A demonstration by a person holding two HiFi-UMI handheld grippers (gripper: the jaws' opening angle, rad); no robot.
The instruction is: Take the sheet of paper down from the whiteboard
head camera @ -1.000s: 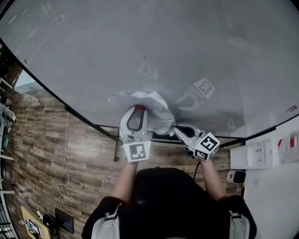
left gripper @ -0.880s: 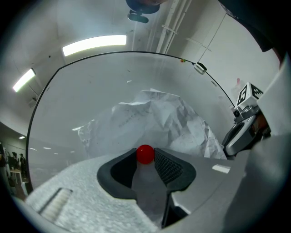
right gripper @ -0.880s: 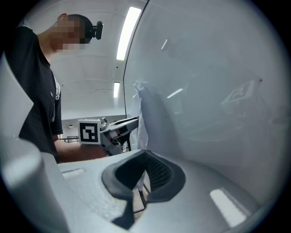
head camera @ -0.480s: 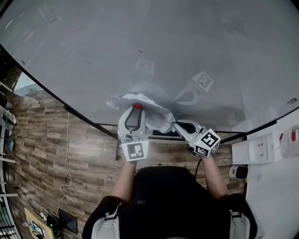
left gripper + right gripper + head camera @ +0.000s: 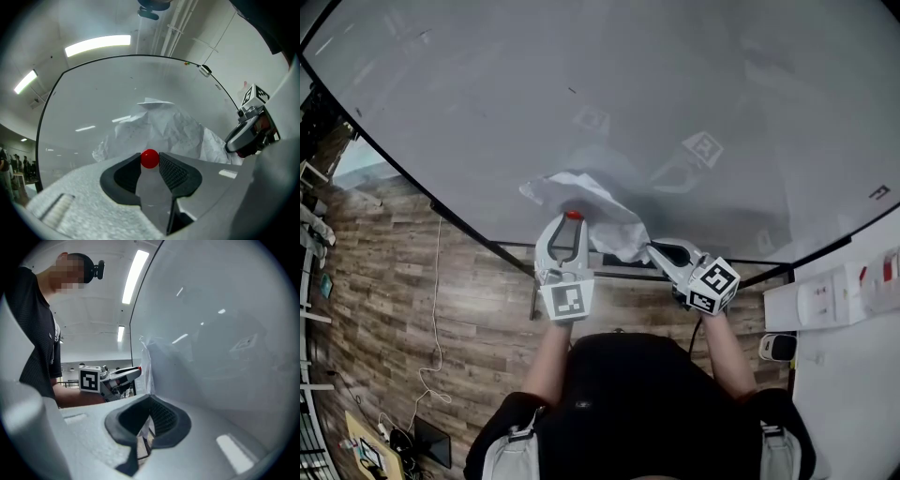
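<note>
The left gripper (image 5: 570, 223) pinched a small round red magnet (image 5: 150, 158) between its jaw tips, just in front of the crumpled white sheet of paper (image 5: 602, 202). The paper lay bunched against the lower part of the large pale whiteboard (image 5: 694, 84). The right gripper (image 5: 651, 249) had its jaws pressed together on the sheet's right edge.

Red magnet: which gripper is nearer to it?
Left. The red magnet sits between the left gripper's jaws. The right gripper is off to the side, its jaws pinched on the edge of the sheet of paper.
</note>
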